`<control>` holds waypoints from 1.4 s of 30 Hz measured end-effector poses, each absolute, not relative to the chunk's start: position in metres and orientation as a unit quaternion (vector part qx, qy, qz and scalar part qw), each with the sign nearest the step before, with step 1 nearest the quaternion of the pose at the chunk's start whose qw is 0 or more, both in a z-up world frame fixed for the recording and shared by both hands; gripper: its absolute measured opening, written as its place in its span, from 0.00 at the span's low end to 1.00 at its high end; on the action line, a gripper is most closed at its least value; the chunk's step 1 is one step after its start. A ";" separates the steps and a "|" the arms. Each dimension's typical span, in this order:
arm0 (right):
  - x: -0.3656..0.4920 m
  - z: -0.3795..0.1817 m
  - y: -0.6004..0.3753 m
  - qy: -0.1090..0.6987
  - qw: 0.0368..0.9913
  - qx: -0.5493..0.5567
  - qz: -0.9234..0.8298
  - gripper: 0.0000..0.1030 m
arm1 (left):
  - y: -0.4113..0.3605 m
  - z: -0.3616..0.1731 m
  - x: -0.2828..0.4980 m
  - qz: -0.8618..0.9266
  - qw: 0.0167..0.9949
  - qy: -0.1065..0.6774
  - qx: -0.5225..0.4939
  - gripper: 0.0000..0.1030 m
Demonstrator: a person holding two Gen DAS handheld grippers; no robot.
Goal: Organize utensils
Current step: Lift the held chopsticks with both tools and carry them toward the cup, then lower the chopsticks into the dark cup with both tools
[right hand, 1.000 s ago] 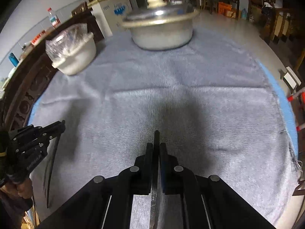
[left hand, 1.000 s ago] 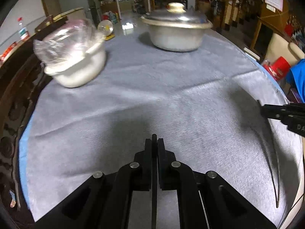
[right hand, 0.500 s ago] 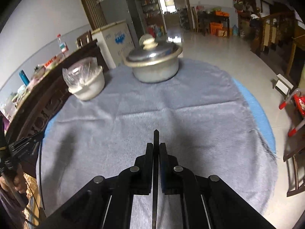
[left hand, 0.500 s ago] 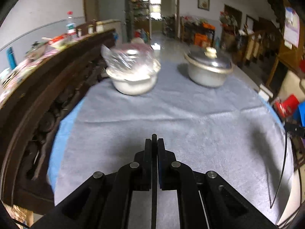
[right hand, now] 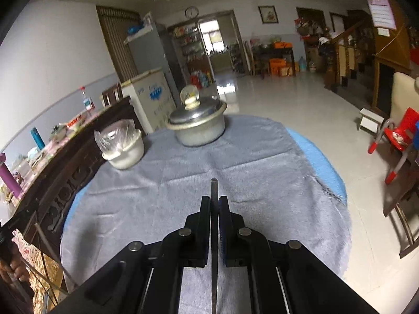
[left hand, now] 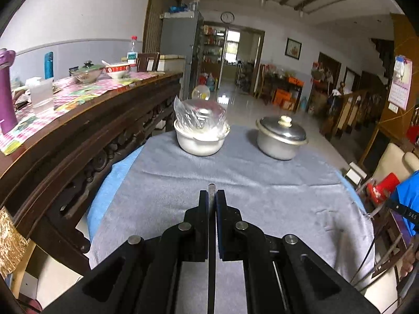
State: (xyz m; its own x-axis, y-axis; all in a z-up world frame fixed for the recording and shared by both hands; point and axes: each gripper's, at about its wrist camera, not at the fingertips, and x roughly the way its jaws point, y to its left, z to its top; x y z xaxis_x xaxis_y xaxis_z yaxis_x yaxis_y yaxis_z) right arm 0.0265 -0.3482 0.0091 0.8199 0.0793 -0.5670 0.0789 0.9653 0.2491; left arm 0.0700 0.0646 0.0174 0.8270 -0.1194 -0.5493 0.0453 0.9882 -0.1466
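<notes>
The left gripper [left hand: 211,198] has its fingers [left hand: 203,204] pinching a thin flat metal utensil [left hand: 211,189] — its squared tip juts just past the fingertips. The right gripper [right hand: 214,203] likewise has fingers [right hand: 205,206] clamped on a slim dark utensil [right hand: 214,187] with a pointed tip. Beyond both pairs of fingers lies the table [left hand: 262,183] under a grey cloth; at its far side — well apart from the fingertips — stand a plastic-wrapped white bowl [left hand: 200,136] and a lidded metal pot [left hand: 281,137].
</notes>
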 end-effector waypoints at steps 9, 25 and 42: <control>-0.017 0.023 -0.339 0.260 0.955 0.140 -0.002 0.07 | 0.050 0.040 0.031 -0.036 0.967 0.246 -0.058 0.05; -0.073 0.045 -0.320 0.223 0.965 0.138 0.013 0.07 | 0.028 0.058 -0.006 -0.044 0.972 0.225 -0.059 0.05; -0.117 0.065 -0.312 0.180 0.971 0.153 0.044 0.07 | 0.036 0.076 -0.030 -0.117 0.961 0.211 -0.131 0.05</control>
State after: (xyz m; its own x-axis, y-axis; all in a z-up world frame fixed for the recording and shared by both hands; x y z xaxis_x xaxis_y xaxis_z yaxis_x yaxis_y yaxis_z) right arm -0.1170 -0.3122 0.0654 0.9311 0.1411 -0.3363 -0.0308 0.9492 0.3132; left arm -0.0300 0.0363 0.0764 0.8832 -0.2812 -0.3754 0.1703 0.9380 -0.3020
